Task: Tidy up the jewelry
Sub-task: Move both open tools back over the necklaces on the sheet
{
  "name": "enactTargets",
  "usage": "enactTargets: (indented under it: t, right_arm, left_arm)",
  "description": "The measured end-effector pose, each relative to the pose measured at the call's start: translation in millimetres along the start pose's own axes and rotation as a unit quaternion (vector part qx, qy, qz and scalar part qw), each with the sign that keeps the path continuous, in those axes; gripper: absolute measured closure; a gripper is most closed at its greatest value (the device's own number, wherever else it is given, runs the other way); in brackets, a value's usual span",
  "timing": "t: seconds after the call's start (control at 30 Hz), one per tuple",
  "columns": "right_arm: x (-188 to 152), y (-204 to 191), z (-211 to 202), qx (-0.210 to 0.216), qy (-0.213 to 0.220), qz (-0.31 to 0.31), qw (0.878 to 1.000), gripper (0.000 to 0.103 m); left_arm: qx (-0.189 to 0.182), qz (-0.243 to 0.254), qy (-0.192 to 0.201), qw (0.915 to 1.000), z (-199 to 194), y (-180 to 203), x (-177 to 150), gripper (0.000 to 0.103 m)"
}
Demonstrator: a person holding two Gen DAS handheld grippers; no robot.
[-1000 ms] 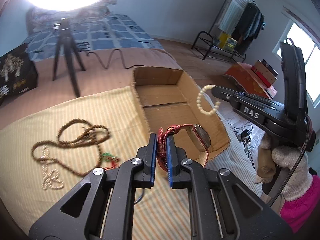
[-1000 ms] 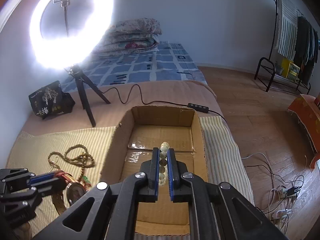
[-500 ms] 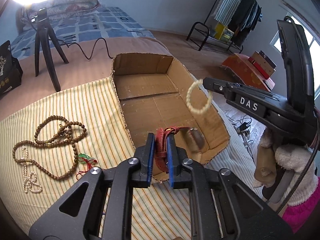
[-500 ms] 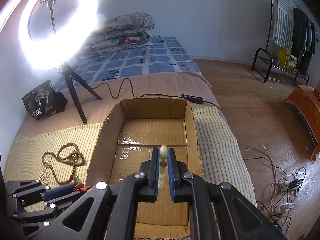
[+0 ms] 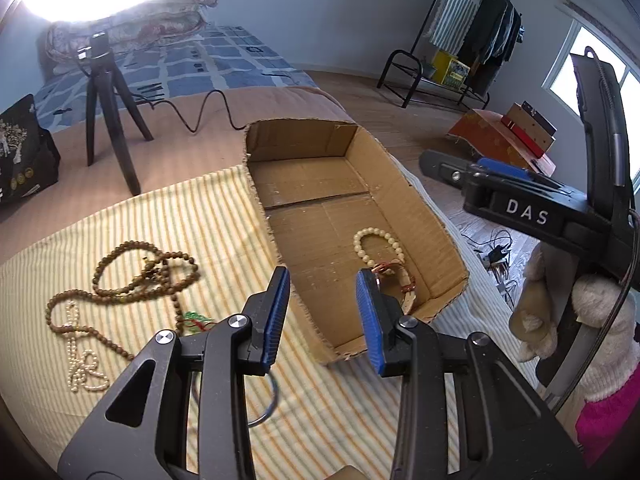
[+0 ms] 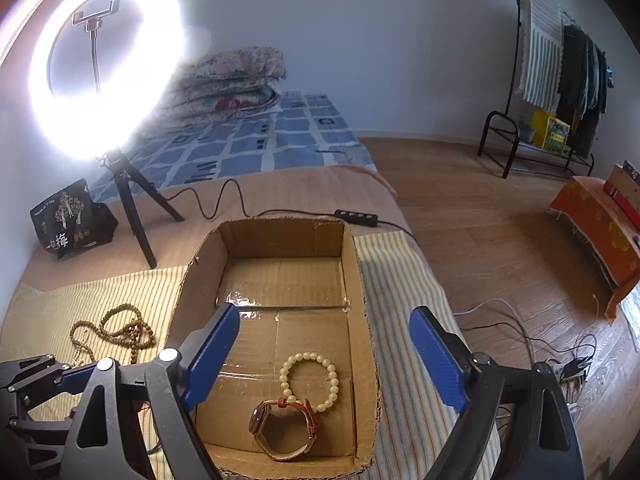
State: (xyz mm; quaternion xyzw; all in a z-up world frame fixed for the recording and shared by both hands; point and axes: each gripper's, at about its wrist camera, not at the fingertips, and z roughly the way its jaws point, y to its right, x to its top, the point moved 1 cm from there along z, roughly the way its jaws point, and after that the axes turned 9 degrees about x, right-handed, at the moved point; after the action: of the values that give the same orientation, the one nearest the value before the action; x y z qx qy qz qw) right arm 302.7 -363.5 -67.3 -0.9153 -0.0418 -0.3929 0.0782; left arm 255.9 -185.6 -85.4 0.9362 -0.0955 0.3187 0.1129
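Note:
An open cardboard box (image 6: 362,280) (image 5: 416,196) stands on a striped yellow cloth (image 5: 160,232). Inside it lie a white bead bracelet (image 6: 310,380) (image 5: 378,242) and a red-strapped watch (image 6: 284,428) (image 5: 396,280), touching each other. My left gripper (image 5: 322,316) is open and empty above the box's near left corner. My right gripper (image 6: 324,344) is open and empty above the box; in the left wrist view its fingers (image 5: 496,170) show at the right. A brown bead necklace (image 5: 140,276) (image 6: 116,330) and a small white pearl strand (image 5: 82,364) lie on the cloth left of the box.
A ring light on a black tripod (image 6: 128,196) stands behind the cloth, its cable (image 6: 224,204) running to a switch (image 6: 356,217). A black bag (image 6: 72,220) sits far left. A metal ring (image 5: 264,404) lies under my left gripper. Wood floor with cables (image 6: 520,332) lies to the right.
Both grippers have opened. The watch left my left gripper and the white bracelet left my right gripper; both now lie in the box.

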Motion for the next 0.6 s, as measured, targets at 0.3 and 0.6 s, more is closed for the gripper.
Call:
enactTargets:
  t: [0.3,0.6]
  right_arm:
    - [0,-15,-14,-0.003,0.025,-0.001,1.0,0.01]
    - [5,-56,-14,0.026,0.046,-0.045,0.998,0.0]
  left_arm:
    - [0.024,0.002,0.017,0.9996,-23,-31,-7,0.069]
    - [0.066,-0.021,0.019,0.9974,-43,-100,-13,0.069]
